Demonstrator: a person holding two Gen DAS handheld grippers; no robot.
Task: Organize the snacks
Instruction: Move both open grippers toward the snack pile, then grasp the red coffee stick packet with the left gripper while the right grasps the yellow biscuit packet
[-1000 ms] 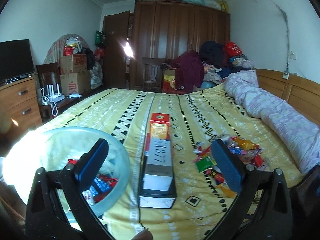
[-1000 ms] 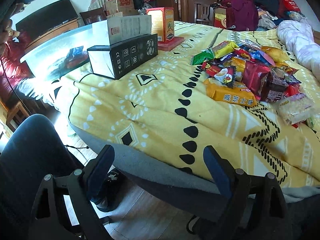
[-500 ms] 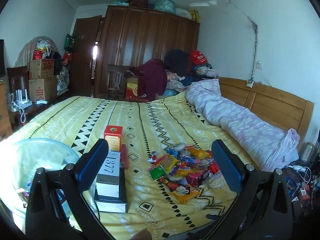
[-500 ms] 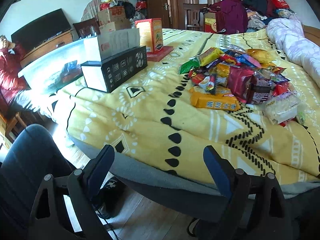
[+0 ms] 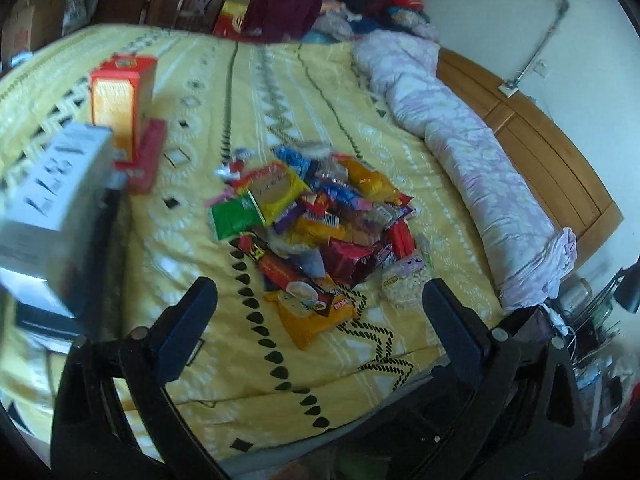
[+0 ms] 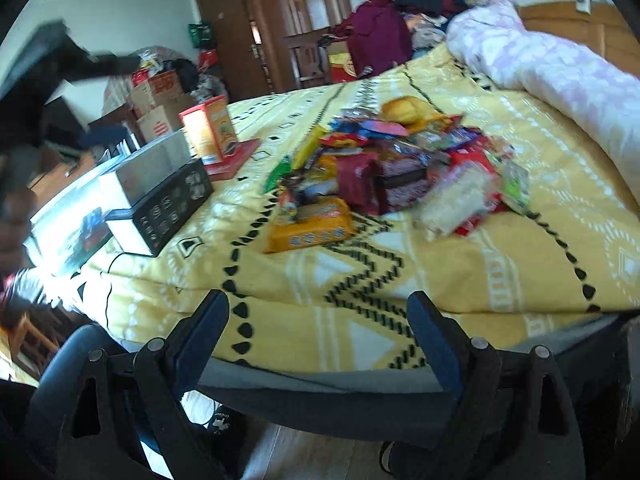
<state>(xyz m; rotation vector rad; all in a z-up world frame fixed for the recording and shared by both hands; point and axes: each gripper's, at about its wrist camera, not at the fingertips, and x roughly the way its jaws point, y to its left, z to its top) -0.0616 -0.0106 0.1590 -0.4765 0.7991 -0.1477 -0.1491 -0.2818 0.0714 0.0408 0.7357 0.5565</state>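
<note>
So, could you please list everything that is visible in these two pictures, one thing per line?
snack pile: many packets, mixed colours, middle of the bed
orange packet: one, front edge of the pile
bedspread: one, yellow with black and white pattern, covering the bed
orange box: one, upright on a flat red box
flat red box: one, left of the pile
grey box: one, on top of a black box
black box: one, near the bed's left edge
clear tub: one, at the bed's left edge
rolled quilt: one, lilac, along the headboard
wardrobe: one, brown, far wall
left gripper: open, empty
right gripper: open, empty
</note>
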